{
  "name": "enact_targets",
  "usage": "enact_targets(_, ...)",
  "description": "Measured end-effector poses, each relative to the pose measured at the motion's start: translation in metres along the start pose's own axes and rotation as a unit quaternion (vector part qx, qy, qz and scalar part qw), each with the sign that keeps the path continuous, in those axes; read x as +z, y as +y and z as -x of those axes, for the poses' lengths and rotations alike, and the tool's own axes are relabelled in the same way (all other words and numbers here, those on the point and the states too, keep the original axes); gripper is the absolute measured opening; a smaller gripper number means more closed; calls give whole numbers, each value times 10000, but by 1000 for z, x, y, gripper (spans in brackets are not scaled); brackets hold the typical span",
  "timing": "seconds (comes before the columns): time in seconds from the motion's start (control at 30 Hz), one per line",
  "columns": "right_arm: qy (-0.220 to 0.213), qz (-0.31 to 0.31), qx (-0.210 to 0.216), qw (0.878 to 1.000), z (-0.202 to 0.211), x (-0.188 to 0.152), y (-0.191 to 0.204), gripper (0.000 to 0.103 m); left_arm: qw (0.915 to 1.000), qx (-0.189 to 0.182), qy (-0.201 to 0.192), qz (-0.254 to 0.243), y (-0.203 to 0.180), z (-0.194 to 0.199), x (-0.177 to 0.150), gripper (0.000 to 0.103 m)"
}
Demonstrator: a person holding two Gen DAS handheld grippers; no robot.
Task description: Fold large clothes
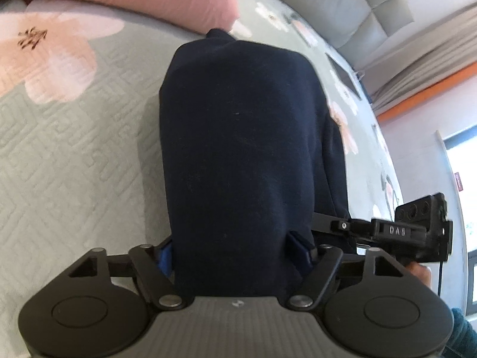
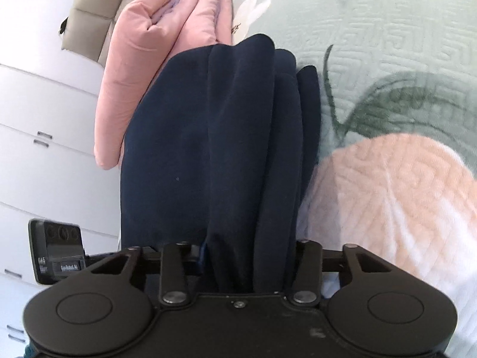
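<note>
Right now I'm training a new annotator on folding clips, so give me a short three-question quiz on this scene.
1. True or false: the dark navy folded garment lies on a bare wooden floor.
2. Multiple choice: what lies beyond the navy garment, by its far end? A) a rolled pink padded quilt B) a red plastic bucket C) a grey laptop
3. Fill in: the fabric between the fingers of the right hand-held gripper is gathered in several ____.

Key:
1. False; it lies on a pale green quilted bedspread with peach flowers.
2. A
3. folds
</note>
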State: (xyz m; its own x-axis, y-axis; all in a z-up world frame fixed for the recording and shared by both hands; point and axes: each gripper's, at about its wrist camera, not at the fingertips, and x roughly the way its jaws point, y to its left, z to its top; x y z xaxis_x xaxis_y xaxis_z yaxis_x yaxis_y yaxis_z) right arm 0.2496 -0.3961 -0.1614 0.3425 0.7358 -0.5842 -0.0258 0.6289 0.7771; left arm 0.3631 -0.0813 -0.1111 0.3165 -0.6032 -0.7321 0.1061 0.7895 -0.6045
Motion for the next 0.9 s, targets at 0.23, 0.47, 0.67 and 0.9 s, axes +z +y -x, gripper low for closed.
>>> enact_targets(0.23,-69,-77,276,9996,15,4,32,46,9989,-88,-176,-437,-28,28,3,68)
enact_targets(0.47,-303,237,538,9978,40,-10,72,46,9963,-221,-543,-626,-51,80,-2,68)
enact_targets(0.67,-459,547,744,9947,64,-34,117,46,9904,-64,-921,-1029,-85,144,-27,68)
enact_targets(0.9,-661,1163,1036,9856,88,-76,200,46,9835,-135,-1457,-1066,-95,236,-70,68)
